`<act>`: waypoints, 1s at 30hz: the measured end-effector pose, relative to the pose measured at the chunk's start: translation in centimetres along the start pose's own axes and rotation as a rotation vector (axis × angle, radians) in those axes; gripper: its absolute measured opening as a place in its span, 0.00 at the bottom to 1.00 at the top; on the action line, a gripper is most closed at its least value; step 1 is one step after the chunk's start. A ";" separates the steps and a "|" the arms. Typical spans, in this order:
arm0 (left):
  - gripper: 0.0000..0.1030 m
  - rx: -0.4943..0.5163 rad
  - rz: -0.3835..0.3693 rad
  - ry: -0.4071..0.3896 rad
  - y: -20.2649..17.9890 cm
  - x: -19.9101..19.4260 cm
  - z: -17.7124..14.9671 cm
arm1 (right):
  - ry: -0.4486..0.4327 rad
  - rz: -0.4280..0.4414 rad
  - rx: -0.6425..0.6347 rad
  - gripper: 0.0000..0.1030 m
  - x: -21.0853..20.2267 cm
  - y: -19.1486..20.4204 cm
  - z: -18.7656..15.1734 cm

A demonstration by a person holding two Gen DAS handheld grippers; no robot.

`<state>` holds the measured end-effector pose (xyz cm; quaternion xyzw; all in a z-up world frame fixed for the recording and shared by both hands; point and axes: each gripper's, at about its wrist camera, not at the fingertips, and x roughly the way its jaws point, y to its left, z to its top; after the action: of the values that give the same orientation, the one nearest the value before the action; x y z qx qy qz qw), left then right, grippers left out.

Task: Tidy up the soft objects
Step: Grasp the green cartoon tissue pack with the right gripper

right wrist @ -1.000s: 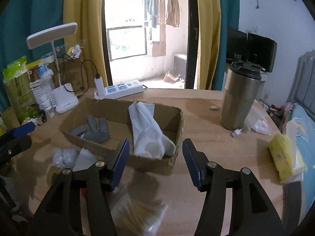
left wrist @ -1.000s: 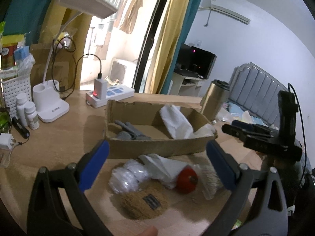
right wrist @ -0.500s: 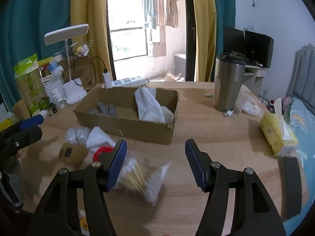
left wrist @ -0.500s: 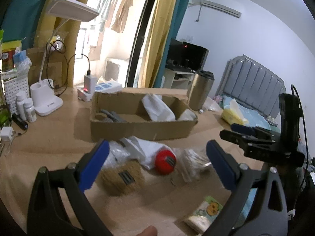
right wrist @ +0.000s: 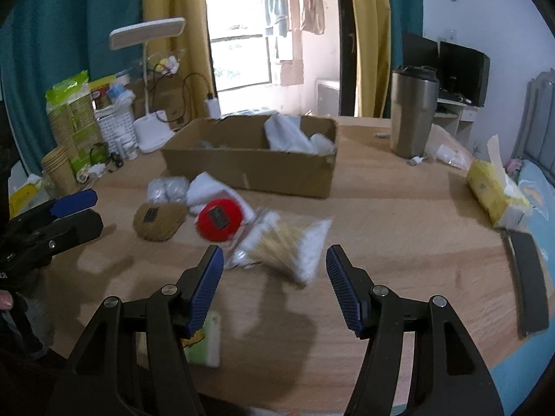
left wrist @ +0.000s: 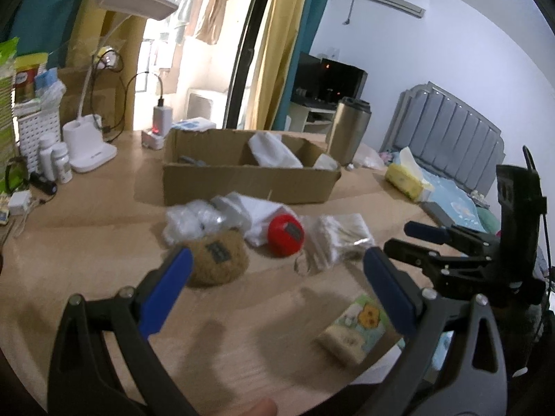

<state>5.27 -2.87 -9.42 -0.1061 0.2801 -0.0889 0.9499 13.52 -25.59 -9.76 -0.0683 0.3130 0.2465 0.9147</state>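
Observation:
A heap of soft things lies in front of the cardboard box: a brown round plush, a red round cushion, a white cloth, a crumpled clear bag and a bag of cotton swabs. White cloths lie in the box. My left gripper stands open above the table, near the plush. My right gripper is open just short of the swab bag, holding nothing.
A cartoon tissue pack lies near the front edge. A steel tumbler, a yellow tissue pack and a black flat object sit to the right. A white lamp, bottles and a basket crowd the left.
Both grippers have drawn back from the box toward the table's near edge, bringing the heap and the tissue pack into view. The right jaws widened a little.

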 end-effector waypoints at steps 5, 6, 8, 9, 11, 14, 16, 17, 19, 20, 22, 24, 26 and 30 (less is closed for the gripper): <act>0.97 -0.010 0.022 0.012 0.8 -1.0 -1.3 | 0.015 0.019 -0.007 0.63 -0.2 1.7 -1.1; 0.97 -0.012 0.028 0.016 1.1 -1.2 -1.5 | 0.018 0.022 -0.006 0.64 -0.3 1.9 -1.3; 0.97 -0.015 0.039 0.022 1.4 -1.4 -1.9 | 0.025 0.028 -0.007 0.64 -0.4 2.5 -1.6; 0.97 -0.016 0.044 0.023 1.7 -1.5 -2.0 | 0.029 0.033 -0.007 0.64 -0.4 2.7 -1.8; 0.97 -0.025 0.058 0.021 2.1 -1.8 -2.5 | 0.038 0.043 -0.010 0.64 -0.3 3.3 -2.1; 0.97 -0.050 0.070 0.024 2.9 -2.1 -2.9 | 0.056 0.061 -0.030 0.65 -0.1 4.4 -2.5; 0.97 -0.063 0.078 0.025 3.3 -2.4 -3.2 | 0.066 0.069 -0.047 0.67 0.1 5.0 -2.6; 0.97 -0.067 0.081 0.026 3.5 -2.5 -3.3 | 0.075 0.078 -0.049 0.68 0.3 5.1 -2.6; 0.97 -0.069 0.084 0.028 3.7 -2.7 -3.5 | 0.097 0.094 -0.047 0.72 0.7 5.3 -2.9; 0.97 -0.071 0.086 0.029 3.8 -2.8 -3.7 | 0.099 0.097 -0.042 0.73 0.7 5.4 -3.0; 0.97 -0.074 0.086 0.033 4.0 -2.8 -3.9 | 0.108 0.107 -0.042 0.76 0.9 5.8 -3.2; 0.97 -0.079 0.085 0.036 4.1 -2.8 -4.1 | 0.110 0.104 -0.050 0.78 0.8 6.1 -3.3; 0.97 -0.083 0.086 0.037 4.3 -2.8 -4.2 | 0.116 0.110 -0.055 0.78 0.9 6.4 -3.4; 0.97 -0.089 0.089 0.038 4.4 -2.7 -4.2 | 0.149 0.107 -0.074 0.78 1.6 7.0 -3.8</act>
<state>1.19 1.40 -12.58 -0.1342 0.3060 -0.0361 0.9418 9.10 -19.88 -13.53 -0.1034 0.3742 0.3009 0.8711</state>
